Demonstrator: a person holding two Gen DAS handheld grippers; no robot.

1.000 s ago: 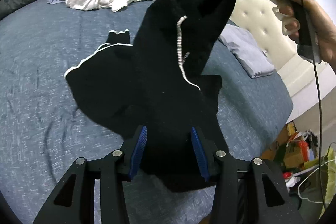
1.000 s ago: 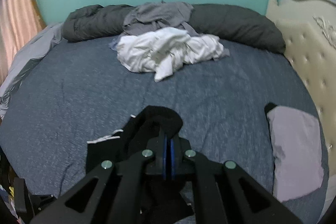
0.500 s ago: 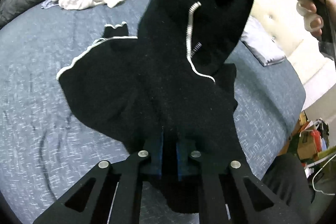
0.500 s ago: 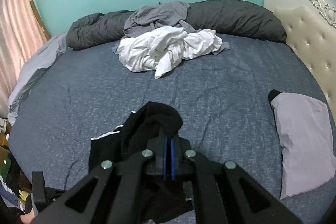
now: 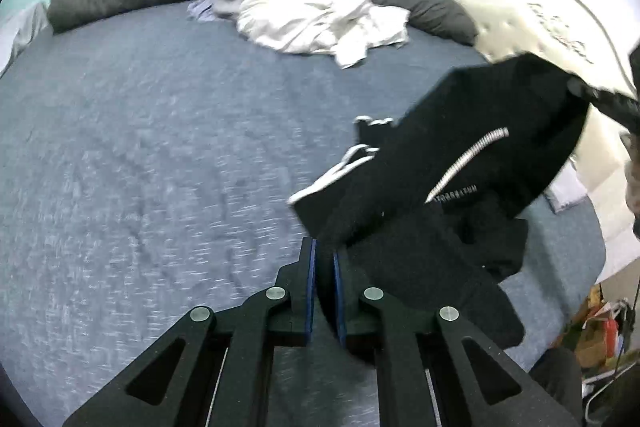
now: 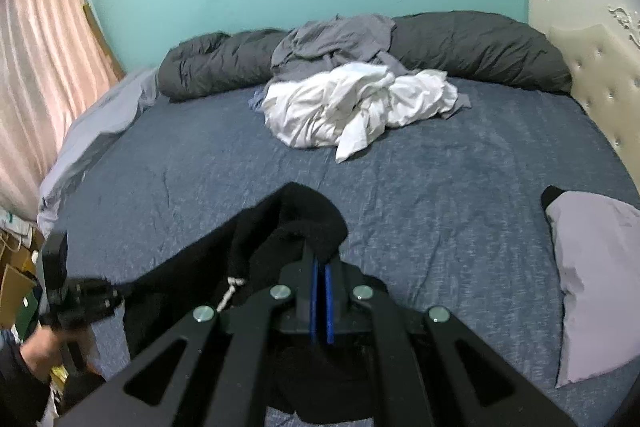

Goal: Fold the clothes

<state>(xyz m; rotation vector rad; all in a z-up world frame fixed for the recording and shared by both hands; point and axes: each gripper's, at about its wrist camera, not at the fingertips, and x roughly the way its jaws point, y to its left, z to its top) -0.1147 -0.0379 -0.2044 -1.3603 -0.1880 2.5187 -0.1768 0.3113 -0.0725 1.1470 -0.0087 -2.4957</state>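
**Inspector:** Two grips on one item. From the left wrist view, your left gripper (image 5: 322,269) has its blue pads nearly together on a bunched edge of the black garment (image 5: 448,183); the jaws are easing open a touch, cloth between them.

**Operator:** And the rest of it?

**Inspector:** You hold it stretched towards the right gripper (image 5: 600,99) at the frame's edge, lower folds draped on the blue bedsheet (image 5: 160,147). I judge you are pulling it taut to find its shape.

**Operator:** Right wrist view?

**Inspector:** Your right gripper (image 6: 321,263) is clamped narrow on a hump of black garment (image 6: 304,219). Your left hand (image 6: 40,347) holds the far end low. The white clothes pile (image 6: 352,107) lies well apart, unfolded.
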